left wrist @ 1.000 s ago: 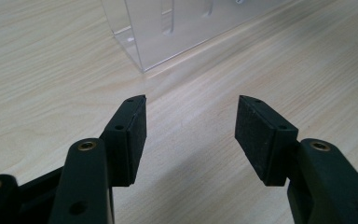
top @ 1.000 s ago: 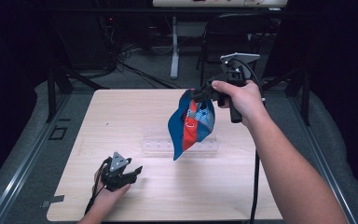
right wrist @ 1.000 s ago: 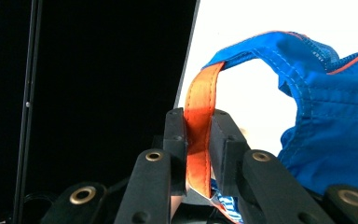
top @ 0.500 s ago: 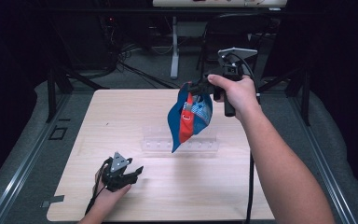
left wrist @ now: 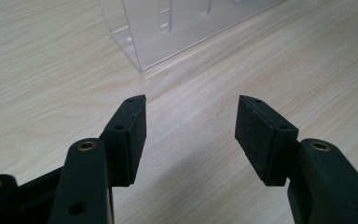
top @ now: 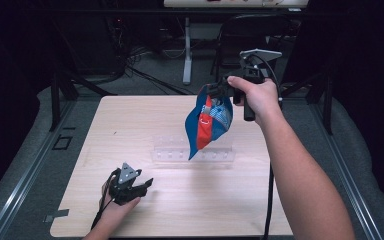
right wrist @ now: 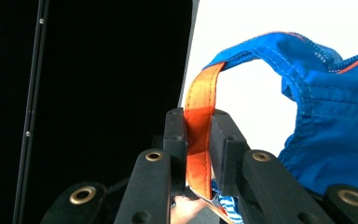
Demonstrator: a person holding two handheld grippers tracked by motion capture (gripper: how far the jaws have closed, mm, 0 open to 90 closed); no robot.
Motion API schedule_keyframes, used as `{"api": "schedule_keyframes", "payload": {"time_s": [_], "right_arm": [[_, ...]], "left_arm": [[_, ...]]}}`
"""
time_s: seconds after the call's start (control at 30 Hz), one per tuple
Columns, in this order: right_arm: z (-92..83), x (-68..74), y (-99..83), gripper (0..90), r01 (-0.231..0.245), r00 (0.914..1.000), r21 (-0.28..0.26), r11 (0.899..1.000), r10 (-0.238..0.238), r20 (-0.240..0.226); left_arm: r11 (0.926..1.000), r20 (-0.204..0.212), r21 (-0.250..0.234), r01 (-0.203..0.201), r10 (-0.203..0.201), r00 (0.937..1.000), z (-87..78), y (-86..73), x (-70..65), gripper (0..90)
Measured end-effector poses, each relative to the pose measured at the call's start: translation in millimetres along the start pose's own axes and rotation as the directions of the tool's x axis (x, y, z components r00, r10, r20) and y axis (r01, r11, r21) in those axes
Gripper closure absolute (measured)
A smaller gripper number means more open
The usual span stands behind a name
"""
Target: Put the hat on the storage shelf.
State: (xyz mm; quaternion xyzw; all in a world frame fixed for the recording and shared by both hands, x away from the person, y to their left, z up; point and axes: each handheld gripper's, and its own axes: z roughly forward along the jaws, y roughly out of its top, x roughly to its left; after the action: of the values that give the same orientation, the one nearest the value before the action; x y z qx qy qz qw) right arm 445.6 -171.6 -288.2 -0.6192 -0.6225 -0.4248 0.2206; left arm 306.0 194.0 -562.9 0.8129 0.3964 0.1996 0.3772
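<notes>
Bag hanging off my right gripper (top: 214, 91)
Jaws clamped on orange strap (right wrist: 198, 126); blue bag (top: 207, 125) dangles below, above clear rack (top: 192, 150); left gripper (top: 142, 184) released.

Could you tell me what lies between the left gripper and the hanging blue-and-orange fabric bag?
In the high view, only bare wooden table and the clear acrylic rack lie between.

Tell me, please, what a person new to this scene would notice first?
Probably the blue and orange bag, hanging in the air above the clear plastic rack at mid-table. The right gripper holds it up, jaws shut on its orange strap. The left gripper rests open near the wooden table's front edge.
</notes>
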Motion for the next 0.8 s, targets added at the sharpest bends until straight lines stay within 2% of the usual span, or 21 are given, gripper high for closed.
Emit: {"api": "schedule_keyframes", "payload": {"time_s": [0.4, 0.8], "right_arm": [[-1.2, -6.5, 4.0, 78.3, -0.021, 0.9997, -0.027, 0.999, 0.021, 0.016], [11.7, -10.6, 5.5, 78.3, -0.027, 0.9990, -0.021, 0.999, 0.028, 0.034]], "left_arm": [[1.0000, 0.001, 0.003, 0.001, -0.001, 1.0000, 1.3, -0.2, 0.4, 43.8], [1.0000, 0.002, 0.005, -0.001, 0.000, 1.0000, 0.6, -0.1, 1.8, 43.8]]}}
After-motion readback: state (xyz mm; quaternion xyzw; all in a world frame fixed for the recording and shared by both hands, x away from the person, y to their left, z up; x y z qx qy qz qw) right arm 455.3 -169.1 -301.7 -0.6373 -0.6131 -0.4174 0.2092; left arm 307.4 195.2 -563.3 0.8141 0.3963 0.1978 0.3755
